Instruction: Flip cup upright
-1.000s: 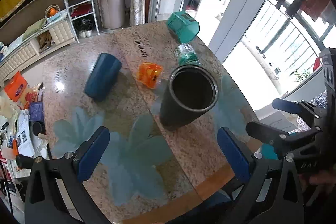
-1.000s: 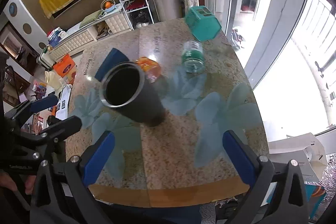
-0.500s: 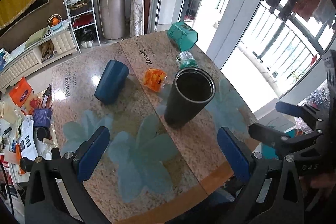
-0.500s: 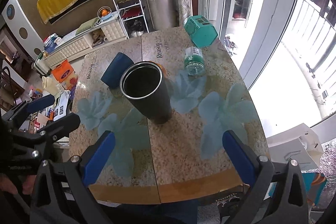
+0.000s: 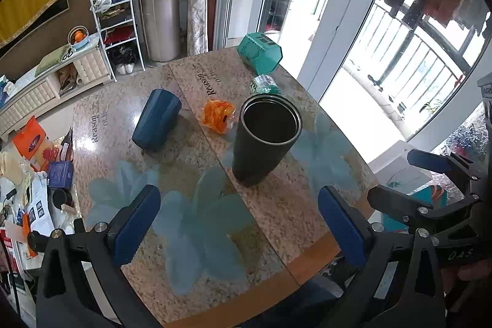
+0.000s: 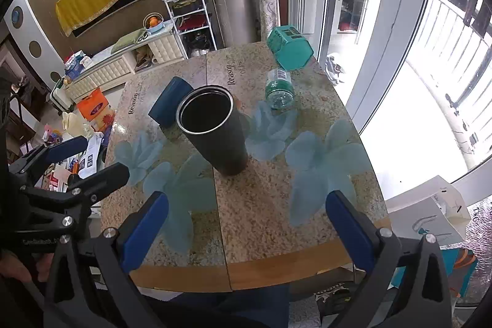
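A tall black cup [image 5: 261,143] with a steel rim stands upright, mouth up, in the middle of the granite table [image 5: 276,214]; it also shows in the right wrist view [image 6: 215,131]. My left gripper [image 5: 240,223] is open and empty, held above the table's near edge, well short of the cup. My right gripper [image 6: 246,223] is open and empty too, also back over the near edge. A blue cup [image 5: 156,119] lies on its side to the left of the black cup, partly hidden behind it in the right wrist view [image 6: 167,103].
An orange wrapped packet [image 5: 218,116] lies behind the black cup. A clear bottle with a green label [image 6: 278,88] lies on its side, and a teal box [image 6: 289,48] sits at the far edge. Glass doors are to the right, cluttered floor to the left.
Both grippers have pulled back and up from the black cup, so the cup looks smaller and more of the table shows. The cup stays upright where it stood.
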The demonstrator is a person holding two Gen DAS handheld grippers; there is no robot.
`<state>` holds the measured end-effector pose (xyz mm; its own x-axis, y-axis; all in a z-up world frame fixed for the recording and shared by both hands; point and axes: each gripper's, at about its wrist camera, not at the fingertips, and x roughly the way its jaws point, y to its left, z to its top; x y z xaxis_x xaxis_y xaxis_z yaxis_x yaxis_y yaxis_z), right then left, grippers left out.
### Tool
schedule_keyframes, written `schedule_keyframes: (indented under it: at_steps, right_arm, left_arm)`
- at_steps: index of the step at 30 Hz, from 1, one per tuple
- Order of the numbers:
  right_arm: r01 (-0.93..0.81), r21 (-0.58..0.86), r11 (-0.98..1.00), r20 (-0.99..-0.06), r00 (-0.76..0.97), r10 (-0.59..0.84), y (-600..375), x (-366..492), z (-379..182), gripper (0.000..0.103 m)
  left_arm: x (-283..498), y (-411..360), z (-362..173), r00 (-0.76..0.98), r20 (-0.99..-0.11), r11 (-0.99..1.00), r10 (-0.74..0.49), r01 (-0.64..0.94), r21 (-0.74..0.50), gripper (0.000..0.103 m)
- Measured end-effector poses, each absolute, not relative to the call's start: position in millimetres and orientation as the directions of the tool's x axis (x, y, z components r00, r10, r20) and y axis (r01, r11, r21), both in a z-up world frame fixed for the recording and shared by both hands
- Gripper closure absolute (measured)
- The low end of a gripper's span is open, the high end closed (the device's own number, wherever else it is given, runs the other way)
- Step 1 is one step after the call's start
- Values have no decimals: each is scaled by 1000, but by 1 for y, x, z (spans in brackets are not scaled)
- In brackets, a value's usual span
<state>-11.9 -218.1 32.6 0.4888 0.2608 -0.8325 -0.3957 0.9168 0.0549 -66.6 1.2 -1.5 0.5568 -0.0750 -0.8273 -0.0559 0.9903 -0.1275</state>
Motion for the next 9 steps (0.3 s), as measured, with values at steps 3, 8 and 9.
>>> schedule_keyframes:
  at_steps: [3,8,9]
  right_arm:
    - [-399,56,915,-829,492,265,-219,-12,33,0]
    - [-406,68,912,-822,495,281,-221,-13,34,0]
    - [-407,68,911,-821,496,283,-221,-13,34,0]
  left_arm:
    - [-66,-2,-1,559,-826,991,-70,-59,-124,0]
    - [-65,-5,3,581,-812,992,-55,-62,-112,0]
    - [-65,-5,4,586,-809,992,-52,-65,-111,0]
